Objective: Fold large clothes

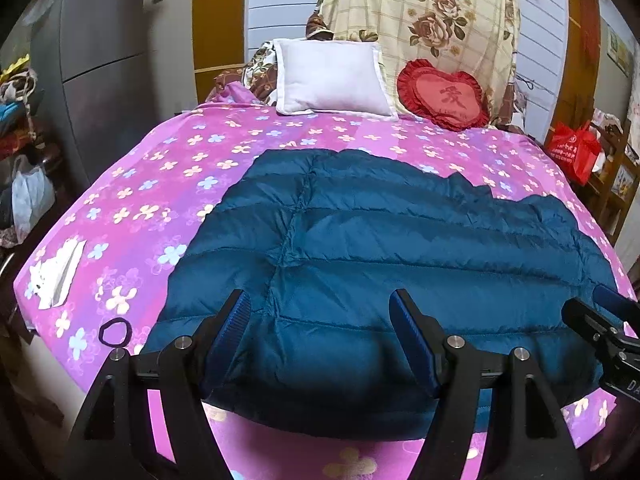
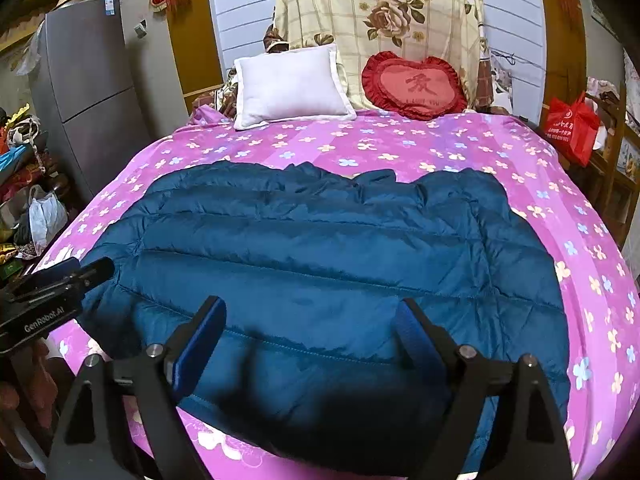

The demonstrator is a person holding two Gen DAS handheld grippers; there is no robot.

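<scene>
A dark blue quilted down jacket [image 1: 400, 240] [image 2: 312, 240] lies spread flat on the bed's pink flowered sheet [image 1: 160, 184] [image 2: 520, 152]. Its near hem hangs close to the bed's front edge. My left gripper [image 1: 320, 308] hovers over the jacket's near left part with its jaws apart and nothing pinched. My right gripper [image 2: 312, 316] hovers over the near right part, jaws wide apart and empty. Each gripper shows at the edge of the other's view: the right gripper [image 1: 600, 320] and the left gripper [image 2: 60, 284].
A white pillow [image 1: 332, 76] and a red heart cushion [image 1: 440, 96] lean on a flowered quilt pile [image 1: 420, 12] at the bed's head. A white paper [image 1: 56, 272] and a black hair tie [image 1: 114, 332] lie on the sheet's left. A grey fridge [image 2: 88, 68] stands left, a red bag [image 2: 572, 124] right.
</scene>
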